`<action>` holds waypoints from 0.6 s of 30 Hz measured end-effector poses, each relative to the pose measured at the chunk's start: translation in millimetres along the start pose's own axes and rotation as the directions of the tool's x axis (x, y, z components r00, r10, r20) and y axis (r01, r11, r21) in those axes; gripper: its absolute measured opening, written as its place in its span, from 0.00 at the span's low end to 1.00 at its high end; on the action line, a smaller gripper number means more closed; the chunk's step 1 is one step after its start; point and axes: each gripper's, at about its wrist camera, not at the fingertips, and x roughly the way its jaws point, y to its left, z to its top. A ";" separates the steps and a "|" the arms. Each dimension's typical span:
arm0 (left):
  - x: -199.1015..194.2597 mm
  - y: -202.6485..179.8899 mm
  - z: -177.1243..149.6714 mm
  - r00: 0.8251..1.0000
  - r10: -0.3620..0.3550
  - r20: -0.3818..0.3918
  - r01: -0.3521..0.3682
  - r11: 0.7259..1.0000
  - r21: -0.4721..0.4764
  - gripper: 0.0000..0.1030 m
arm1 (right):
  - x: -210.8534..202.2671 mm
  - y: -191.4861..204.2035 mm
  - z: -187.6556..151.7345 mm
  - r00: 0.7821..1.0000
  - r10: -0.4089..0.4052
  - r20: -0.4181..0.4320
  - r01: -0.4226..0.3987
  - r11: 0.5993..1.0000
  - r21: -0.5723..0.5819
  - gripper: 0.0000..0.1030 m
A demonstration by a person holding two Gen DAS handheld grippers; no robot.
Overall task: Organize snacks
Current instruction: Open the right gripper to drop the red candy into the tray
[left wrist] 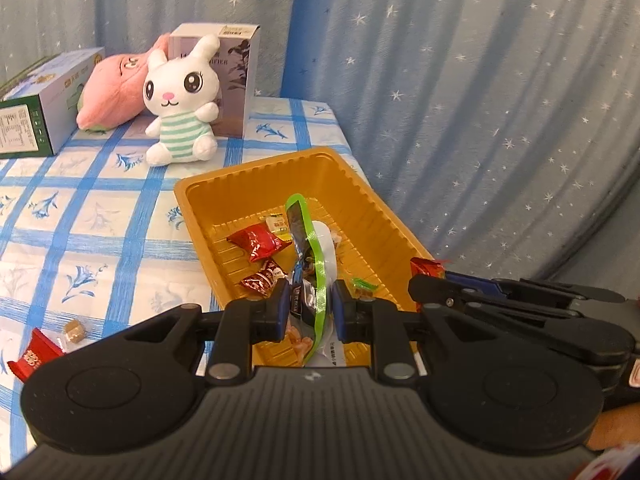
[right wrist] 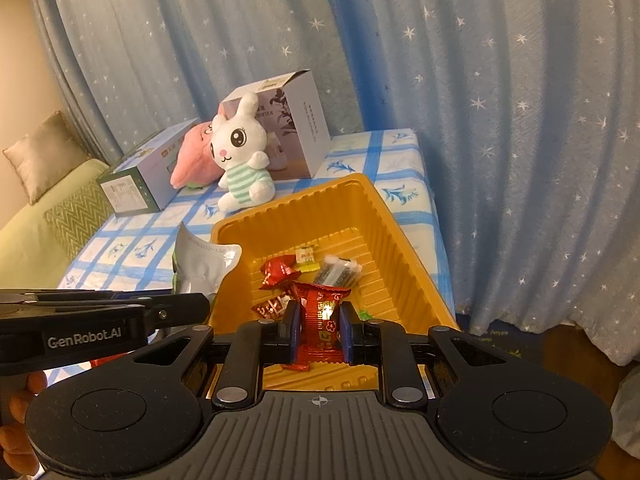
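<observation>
My left gripper (left wrist: 308,312) is shut on a green-edged snack pouch (left wrist: 306,256) and holds it upright over the near end of the orange tray (left wrist: 360,196). My right gripper (right wrist: 319,330) is shut on a red snack packet (right wrist: 320,320) above the near end of the same tray (right wrist: 392,240). Several small wrapped snacks lie in the tray, among them red packets (left wrist: 256,242) and a dark bar (right wrist: 336,274). The pouch's silver back (right wrist: 204,266) shows at the left in the right wrist view. The right gripper's side (left wrist: 520,304) shows in the left wrist view.
A white rabbit plush (left wrist: 180,100), a pink plush (left wrist: 116,88) and two boxes (left wrist: 36,104) stand at the back of the blue-checked cloth. A red packet (left wrist: 34,354) and a small brown sweet (left wrist: 74,330) lie on the cloth left of the tray. Curtains hang behind.
</observation>
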 end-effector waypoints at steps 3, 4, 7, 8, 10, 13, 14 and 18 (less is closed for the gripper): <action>11.3 0.6 1.6 1.000 0.014 -0.018 -0.014 1.000 -0.009 0.19 | 8.9 -2.7 1.9 1.000 -0.003 -0.011 0.003 1.000 -0.001 0.20; 15.1 0.7 1.6 1.000 0.021 -0.023 -0.021 1.000 -0.011 0.19 | 11.5 -3.8 2.3 1.000 -0.004 -0.014 0.004 1.000 0.000 0.20; 27.3 2.6 0.7 0.998 0.036 -0.046 -0.037 0.999 -0.022 0.19 | 18.9 -7.5 3.3 1.000 -0.006 -0.026 0.006 1.000 0.003 0.20; 31.2 3.4 0.3 0.998 0.040 -0.056 -0.042 0.999 -0.029 0.19 | 20.9 -8.5 3.4 1.000 -0.007 -0.030 0.007 1.000 0.004 0.20; 39.0 5.2 -0.6 0.996 0.048 -0.075 -0.051 0.998 -0.039 0.19 | 24.4 -10.1 3.4 0.999 -0.008 -0.037 0.008 1.000 0.005 0.20; 50.1 7.0 -0.5 0.993 0.066 -0.100 -0.071 0.996 -0.047 0.19 | 30.3 -12.9 3.9 0.999 -0.012 -0.047 0.013 1.000 0.009 0.20; 53.9 7.5 -0.3 0.992 0.072 -0.108 -0.078 0.996 -0.052 0.19 | 32.0 -13.9 3.9 0.999 -0.013 -0.050 0.013 1.000 0.011 0.20; 68.2 8.2 -0.8 0.984 0.101 -0.148 -0.111 0.992 -0.060 0.19 | 37.3 -17.6 3.9 0.998 -0.010 -0.062 0.011 1.000 0.020 0.20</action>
